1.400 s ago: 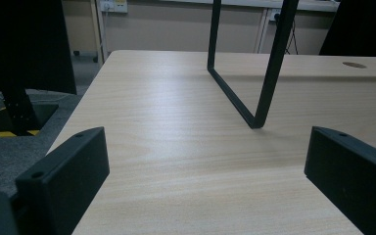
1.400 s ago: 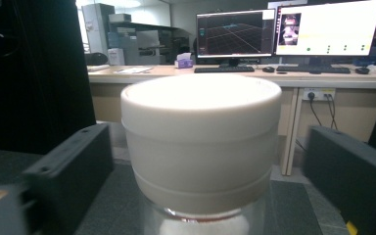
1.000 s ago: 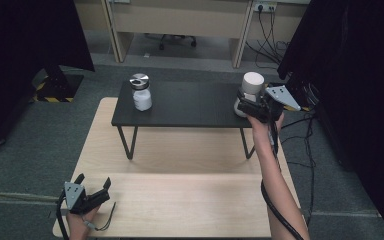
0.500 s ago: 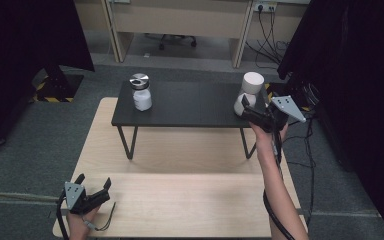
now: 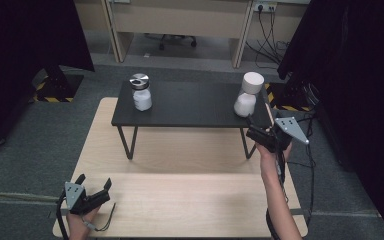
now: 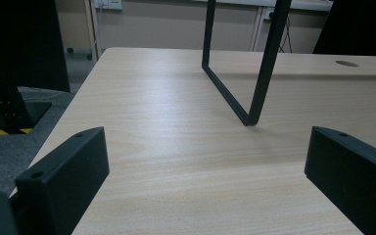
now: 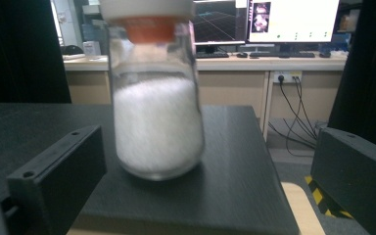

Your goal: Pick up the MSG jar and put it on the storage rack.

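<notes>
- The left gripper [image 5: 94, 191] rests at about 7 o'clock on the pale wooden table [image 5: 190, 200], near its front edge, jaws spread wide with nothing between them.
- In the left gripper view, one black leg of the raised shelf [image 6: 235, 63] stands on the wood ahead.
- The right gripper [image 5: 260, 136] hangs at about 3 o'clock, just off the right end of the black shelf [image 5: 190, 105], jaws parted and empty.
- The white-capped jar of white powder [image 7: 154, 98] stands upright on that shelf's right end, just ahead of those jaws, not touched.
- A silver-lidded jar [image 5: 140, 92] stands at 11 o'clock on the shelf's left end, well apart from the first.
</notes>
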Available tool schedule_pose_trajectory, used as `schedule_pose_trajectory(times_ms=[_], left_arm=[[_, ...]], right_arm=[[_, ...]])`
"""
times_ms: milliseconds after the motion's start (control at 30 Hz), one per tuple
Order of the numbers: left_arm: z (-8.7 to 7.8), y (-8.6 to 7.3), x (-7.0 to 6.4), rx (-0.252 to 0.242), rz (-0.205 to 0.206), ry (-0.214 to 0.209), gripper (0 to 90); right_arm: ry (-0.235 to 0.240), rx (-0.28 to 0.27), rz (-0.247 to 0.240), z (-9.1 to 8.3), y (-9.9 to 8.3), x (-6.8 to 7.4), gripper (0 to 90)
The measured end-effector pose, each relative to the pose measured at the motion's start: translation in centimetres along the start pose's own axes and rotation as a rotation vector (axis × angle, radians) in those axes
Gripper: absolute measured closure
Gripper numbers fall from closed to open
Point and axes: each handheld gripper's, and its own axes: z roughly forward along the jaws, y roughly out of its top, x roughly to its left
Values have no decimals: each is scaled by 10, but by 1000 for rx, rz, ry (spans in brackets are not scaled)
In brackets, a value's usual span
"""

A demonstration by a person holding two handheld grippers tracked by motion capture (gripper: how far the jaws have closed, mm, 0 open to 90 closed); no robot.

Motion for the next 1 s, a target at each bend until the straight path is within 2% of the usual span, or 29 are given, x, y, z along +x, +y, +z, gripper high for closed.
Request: schedule_pose_trajectory(times_ms=[267,433,1000], left_arm=[[0,0,-1,2,4,1,18],[0,1,-2,6,12,1,18],[0,1,-3,8,17,5,18]], right_arm=[[-19,19,-6,-15,-17,-6,3],[-11,36,-54,-25,-33,-8,3],[-40,74,-48,-54,-72,-12,3]])
